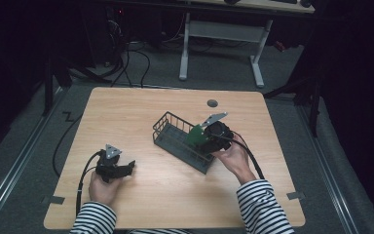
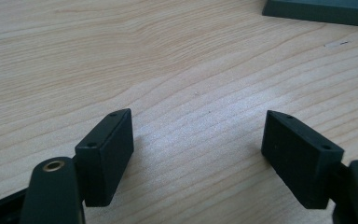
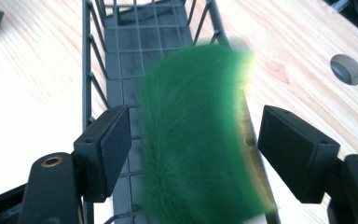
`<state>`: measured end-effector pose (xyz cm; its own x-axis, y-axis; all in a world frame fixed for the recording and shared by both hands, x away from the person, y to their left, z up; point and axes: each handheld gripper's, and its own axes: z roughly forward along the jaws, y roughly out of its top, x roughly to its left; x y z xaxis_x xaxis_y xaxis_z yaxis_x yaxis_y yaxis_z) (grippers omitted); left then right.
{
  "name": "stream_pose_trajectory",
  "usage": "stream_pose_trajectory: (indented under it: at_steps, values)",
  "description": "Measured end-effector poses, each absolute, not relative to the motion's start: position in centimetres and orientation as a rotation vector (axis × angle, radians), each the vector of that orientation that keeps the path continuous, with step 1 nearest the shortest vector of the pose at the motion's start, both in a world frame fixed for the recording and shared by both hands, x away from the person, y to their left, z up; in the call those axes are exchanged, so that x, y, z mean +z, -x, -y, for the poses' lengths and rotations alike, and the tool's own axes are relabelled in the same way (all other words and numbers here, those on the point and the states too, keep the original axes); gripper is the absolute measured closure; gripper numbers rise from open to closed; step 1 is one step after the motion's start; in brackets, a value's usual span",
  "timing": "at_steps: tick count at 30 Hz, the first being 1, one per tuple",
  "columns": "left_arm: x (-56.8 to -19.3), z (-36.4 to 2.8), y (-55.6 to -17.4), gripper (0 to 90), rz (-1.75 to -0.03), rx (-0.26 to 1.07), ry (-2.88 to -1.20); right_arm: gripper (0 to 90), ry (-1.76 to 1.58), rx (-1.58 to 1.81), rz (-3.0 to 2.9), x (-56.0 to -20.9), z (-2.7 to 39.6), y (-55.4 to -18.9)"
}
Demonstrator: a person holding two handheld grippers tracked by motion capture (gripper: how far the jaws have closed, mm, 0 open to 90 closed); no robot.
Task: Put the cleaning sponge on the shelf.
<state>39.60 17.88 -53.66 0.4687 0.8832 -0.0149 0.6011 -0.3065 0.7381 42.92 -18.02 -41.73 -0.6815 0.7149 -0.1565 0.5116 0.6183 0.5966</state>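
I see the light wood-grain table (image 1: 141, 112) with a dark grey wire basket (image 1: 168, 131) sitting near its middle, angled diagonally.

My right gripper (image 3: 193, 154) is at the basket's near-right end. Right hand (image 1: 233, 158) grips it from below, striped sleeve (image 1: 263, 204) running in from the bottom edge, gripper tipped up and pointing toward the basket, grey three-cornered plate (image 1: 214, 118) on top. Jaws stand wide apart, gripping nothing. Between them in the right gripper view is a green fuzzy scrubbing pad (image 3: 196, 140), blurred. It touches neither pad as far as I can tell. It sits over the basket's right-hand rim, partly above the mesh floor; I can't tell if it rests on anything. In the high view the green pad (image 1: 195, 136) shows just at the basket's near-right end, right against the gripper.

My left gripper (image 2: 198, 161) is well apart from the basket, near the table's front-left. Left hand (image 1: 102, 187) holds it low, close to the tabletop, jaws pointing right. Jaws wide open, bare wood between them. A corner of the basket's base (image 2: 321, 9) shows at the top right of the left gripper view.

Round dark grommet hole (image 1: 212, 103) is in the table beyond the basket.
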Motion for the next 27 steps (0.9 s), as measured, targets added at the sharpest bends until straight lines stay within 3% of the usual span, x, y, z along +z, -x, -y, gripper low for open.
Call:
stream_pose_trajectory:
  at_steps: [14, 27]
  values:
    - [-53.7, -17.9, -39.6, 25.5, -1.231, 0.525, -2.025, 38.2, -1.041, 0.949, -2.385, -41.3, 20.4, -41.7]
    - [-53.7, -17.9, -39.6, 25.5, -1.229, 0.520, -2.024, 40.0, -1.219, 1.068, -2.205, -40.0, 26.0, -39.6]
